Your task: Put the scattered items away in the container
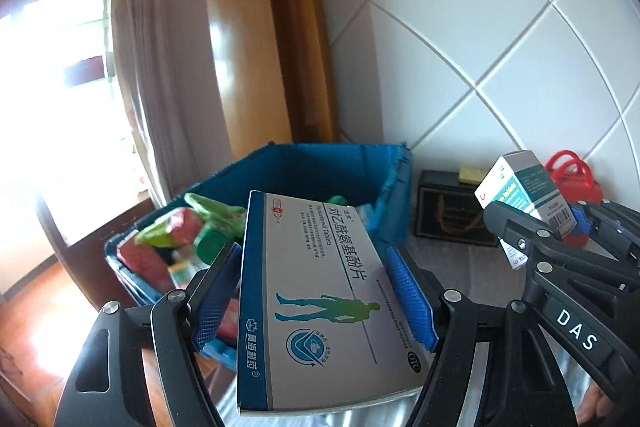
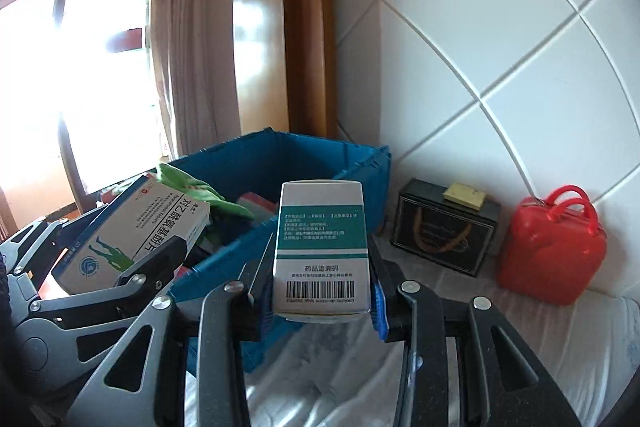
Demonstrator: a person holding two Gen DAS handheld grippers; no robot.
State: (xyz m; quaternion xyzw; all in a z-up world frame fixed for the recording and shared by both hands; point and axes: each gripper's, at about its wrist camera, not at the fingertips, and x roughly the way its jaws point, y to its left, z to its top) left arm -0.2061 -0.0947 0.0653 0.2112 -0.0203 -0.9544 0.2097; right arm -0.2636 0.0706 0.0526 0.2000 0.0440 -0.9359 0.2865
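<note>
Left wrist view: my left gripper (image 1: 316, 301) is clamped on the flat tablet box (image 1: 316, 291), which fills the lower centre of the frame, tilted, with a blue pad on each long edge. It looks like thin card, light and nearly hollow, so I judge the faces would buckle under a hard squeeze; holding across the narrow edges, as I do, is the stiffest place. The glossy print may slide on the pads. Behind it, centre left, sits the blue crate (image 1: 396, 187) with green and red packets already inside.

Right wrist view: my right gripper (image 2: 320, 291) is closed on the small white-and-teal carton (image 2: 320, 247), upright at frame centre, gripped low near its barcode. It too seems light and crushable, and top-heavy held this low, so it could tip. The crate is just beyond it, centre left. A red case (image 2: 552, 247) and a dark box (image 2: 444, 227) stand at the right by the tiled wall
</note>
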